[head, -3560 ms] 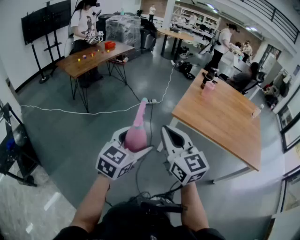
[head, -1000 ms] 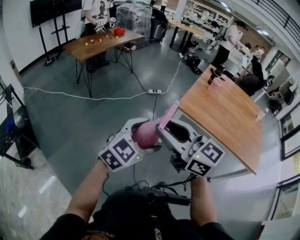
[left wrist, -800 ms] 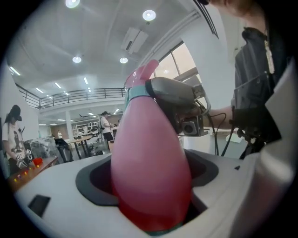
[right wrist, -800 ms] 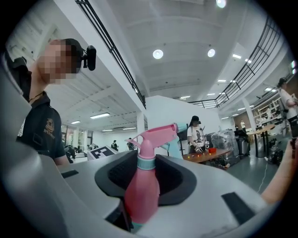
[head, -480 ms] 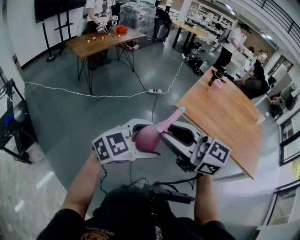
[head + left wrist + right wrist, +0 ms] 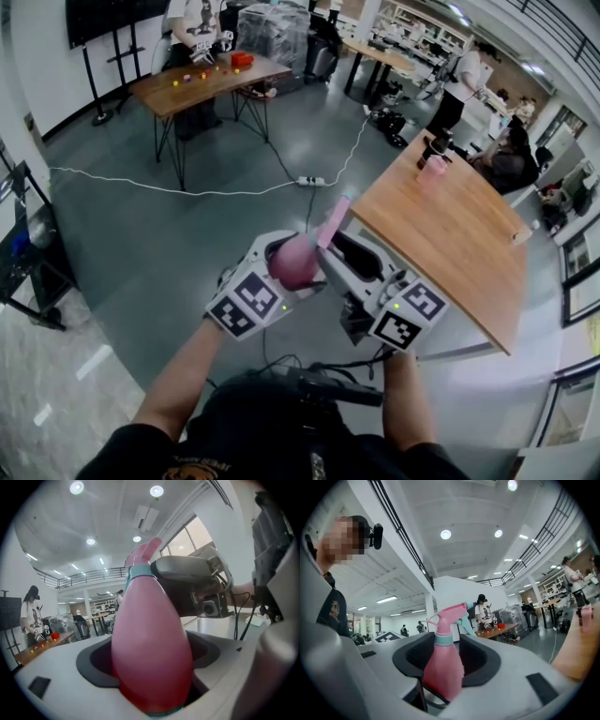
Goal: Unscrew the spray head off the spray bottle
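shirt point(image 6: 253, 441): black, short-sleeved | chest print point(image 6: 192, 471): small, yellowish | cables point(image 6: 352, 362): thin, black, near waist | left gripper point(image 6: 289, 257): pale grey shell, black-and-white square-marker cube

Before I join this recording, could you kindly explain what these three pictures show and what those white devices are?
There is no robot here. A person holds a two-jaw gripper in each hand, and the marked cubes are part of the grippers. The head view comes from a camera on the person's head, looking down. The other two views come from a camera riding on each gripper, looking along its jaws. The left gripper is shut on the body of a pink bottle, held in the air above the floor. The right gripper sits around the bottle's neck, below the spray head. Its jaws have just been opening and do not seem to press on the bottle. The wooden table at the right carries a few small items.
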The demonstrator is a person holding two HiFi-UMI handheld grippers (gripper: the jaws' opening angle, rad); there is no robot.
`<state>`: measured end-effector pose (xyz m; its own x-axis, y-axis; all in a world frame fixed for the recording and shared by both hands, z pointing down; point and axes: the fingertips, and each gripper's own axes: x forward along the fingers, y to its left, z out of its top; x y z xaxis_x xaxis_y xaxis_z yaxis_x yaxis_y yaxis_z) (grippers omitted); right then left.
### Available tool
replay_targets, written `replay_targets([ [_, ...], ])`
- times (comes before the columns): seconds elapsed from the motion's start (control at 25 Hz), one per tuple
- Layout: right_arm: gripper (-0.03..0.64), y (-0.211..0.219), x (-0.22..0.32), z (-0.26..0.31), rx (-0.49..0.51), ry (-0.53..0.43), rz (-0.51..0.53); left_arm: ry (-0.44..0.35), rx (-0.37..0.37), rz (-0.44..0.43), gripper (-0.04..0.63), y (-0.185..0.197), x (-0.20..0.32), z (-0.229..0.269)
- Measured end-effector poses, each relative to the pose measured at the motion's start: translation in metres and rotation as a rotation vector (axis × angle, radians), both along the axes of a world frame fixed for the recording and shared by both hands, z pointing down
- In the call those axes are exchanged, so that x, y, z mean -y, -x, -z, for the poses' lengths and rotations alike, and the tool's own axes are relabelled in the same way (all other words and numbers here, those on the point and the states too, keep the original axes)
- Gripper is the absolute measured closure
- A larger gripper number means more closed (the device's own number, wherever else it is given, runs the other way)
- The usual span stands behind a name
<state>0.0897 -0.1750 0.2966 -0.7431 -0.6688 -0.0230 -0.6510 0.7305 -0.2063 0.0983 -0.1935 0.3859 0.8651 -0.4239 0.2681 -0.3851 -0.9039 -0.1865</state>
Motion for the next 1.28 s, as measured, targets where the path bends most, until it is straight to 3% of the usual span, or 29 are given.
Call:
replay_targets([
  [0.4, 0.437, 0.0042, 0.0004, 0.0034, 0.052, 0.023, 0.002, -0.067, 0.031, 0.059, 0.169, -0.0064, 0.0026, -0.0003],
  [0.48, 0.481, 0.0031, -0.0001, 0.0033, 0.054, 0.021, -0.01, -0.067, 0.034, 0.069, 0.169, -0.0064, 0.0016, -0.0004],
  [0.8, 0.466, -0.0002, 0.0015, -0.0014, 0.051, 0.033, -0.046, -0.091, 0.061, 0.092, 0.169, -0.0068, 0.0009, -0.0031],
  [1.28, 0.485, 0.005, -0.0024, 0.0006, -0.012, -0.025, 0.031, -0.098, 0.064, -0.012, 0.17, -0.0013, -0.0057, -0.002],
])
